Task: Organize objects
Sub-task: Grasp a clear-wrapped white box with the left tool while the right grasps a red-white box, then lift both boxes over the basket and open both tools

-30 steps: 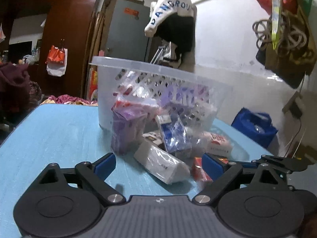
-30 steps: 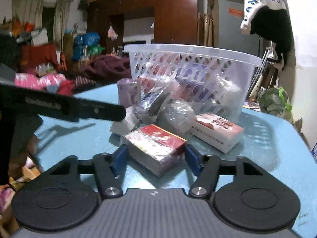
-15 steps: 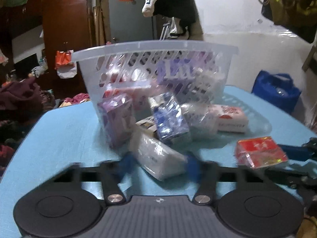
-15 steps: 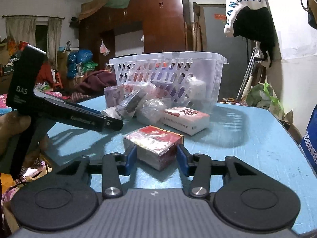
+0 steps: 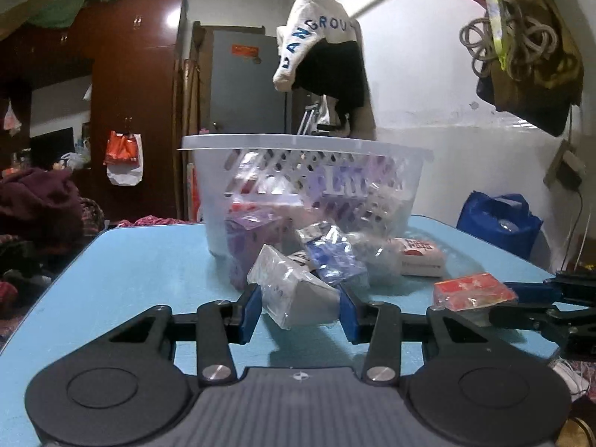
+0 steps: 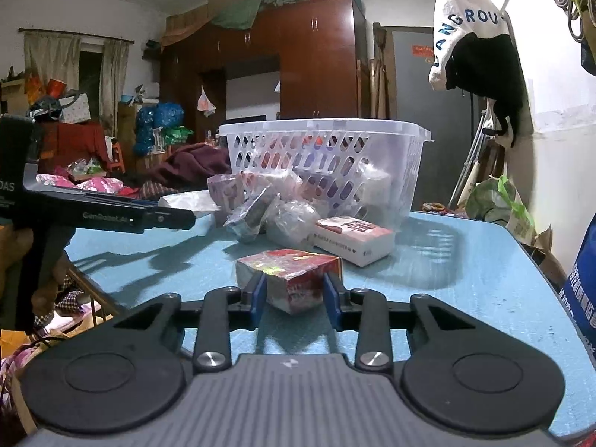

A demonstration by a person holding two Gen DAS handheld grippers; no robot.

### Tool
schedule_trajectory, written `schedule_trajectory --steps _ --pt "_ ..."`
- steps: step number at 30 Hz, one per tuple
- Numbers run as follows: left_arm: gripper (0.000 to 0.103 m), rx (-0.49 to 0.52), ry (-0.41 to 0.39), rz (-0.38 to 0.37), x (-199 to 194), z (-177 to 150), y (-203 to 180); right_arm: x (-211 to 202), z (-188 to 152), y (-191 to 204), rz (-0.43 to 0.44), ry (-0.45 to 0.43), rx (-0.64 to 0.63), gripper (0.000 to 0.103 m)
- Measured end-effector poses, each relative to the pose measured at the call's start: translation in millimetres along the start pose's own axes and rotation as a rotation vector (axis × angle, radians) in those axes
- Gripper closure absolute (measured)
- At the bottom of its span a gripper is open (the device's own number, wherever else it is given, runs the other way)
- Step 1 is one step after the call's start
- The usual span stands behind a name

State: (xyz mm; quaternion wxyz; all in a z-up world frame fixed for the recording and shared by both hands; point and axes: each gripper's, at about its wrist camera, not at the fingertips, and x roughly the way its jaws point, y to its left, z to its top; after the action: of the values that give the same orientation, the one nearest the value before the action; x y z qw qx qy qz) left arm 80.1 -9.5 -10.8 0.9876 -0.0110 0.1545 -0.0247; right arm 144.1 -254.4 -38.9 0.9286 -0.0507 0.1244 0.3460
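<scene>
Left gripper (image 5: 300, 307) clamped on white pack (image 5: 294, 290), frame centre (wrapped in plastic). Right gripper (image 6: 295, 296) clamped on red pack (image 6: 288, 273), lower centre, before basket (image 6: 324, 130) on table (image 6: 465, 279).

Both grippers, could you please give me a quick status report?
Left gripper shut on white packet. Right gripper shut on red box. Basket behind the pile on the table; nothing blocking.

**Dim room, hard shadows**

My views are dim and grainy under indoor light. Glare sits on the wardrobe (image 5: 167, 18). Dark shadows stretch over the counter (image 6: 484, 260) beside the basket (image 6: 324, 126). Fisheye bending curves the walls, and the corners go black.
</scene>
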Motion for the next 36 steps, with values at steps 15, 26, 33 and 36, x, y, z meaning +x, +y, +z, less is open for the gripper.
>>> schedule_trajectory --steps 15,26,33,36 --pt "0.055 -0.043 -0.031 -0.029 -2.5 -0.3 8.9 -7.8 5.0 7.6 0.006 -0.041 -0.024 0.071" --pt "0.055 -0.087 -0.122 -0.089 -13.0 32.7 19.1 -14.3 47.0 15.9 -0.007 -0.125 -0.084 0.083" --pt "0.055 -0.108 -0.103 -0.094 -2.4 34.3 25.5 13.5 29.8 4.9 0.013 -0.055 -0.027 0.089" --pt "0.055 -0.136 -0.072 -0.095 6.8 26.1 30.8 19.5 22.0 4.2 0.015 -0.014 -0.024 0.088"
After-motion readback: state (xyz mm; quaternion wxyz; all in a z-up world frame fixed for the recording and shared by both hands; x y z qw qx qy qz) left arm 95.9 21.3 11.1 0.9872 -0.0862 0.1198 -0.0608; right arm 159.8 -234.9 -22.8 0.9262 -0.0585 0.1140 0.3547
